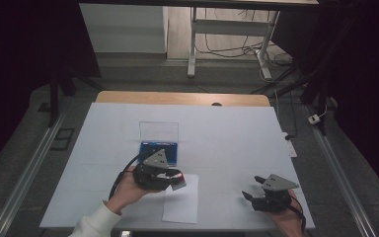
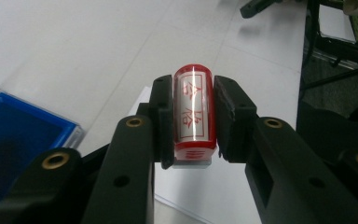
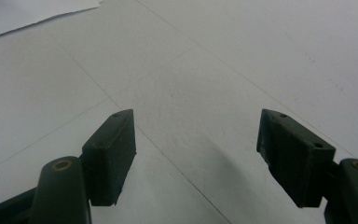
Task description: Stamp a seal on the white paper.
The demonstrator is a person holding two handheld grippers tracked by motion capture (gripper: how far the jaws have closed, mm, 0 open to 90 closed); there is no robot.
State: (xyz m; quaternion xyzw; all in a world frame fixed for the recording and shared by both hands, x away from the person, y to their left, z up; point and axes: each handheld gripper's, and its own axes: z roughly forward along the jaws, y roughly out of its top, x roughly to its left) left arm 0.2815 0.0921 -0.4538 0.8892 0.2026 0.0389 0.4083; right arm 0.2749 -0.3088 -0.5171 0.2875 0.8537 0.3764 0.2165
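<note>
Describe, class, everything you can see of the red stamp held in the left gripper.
The red stamp is a short, glossy cylinder, seemingly plastic, with a label of red characters along its side and a pale base at the end nearer the camera. The left gripper is shut on it, one black jaw pressing each side. It is held above the table, over the edge of a white paper sheet, just beside the blue ink-pad tray.

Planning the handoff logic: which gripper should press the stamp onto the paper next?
Left. The left gripper already clamps the red stamp and sits at the paper. The right gripper is open, holds nothing and rests off to the side.
</note>
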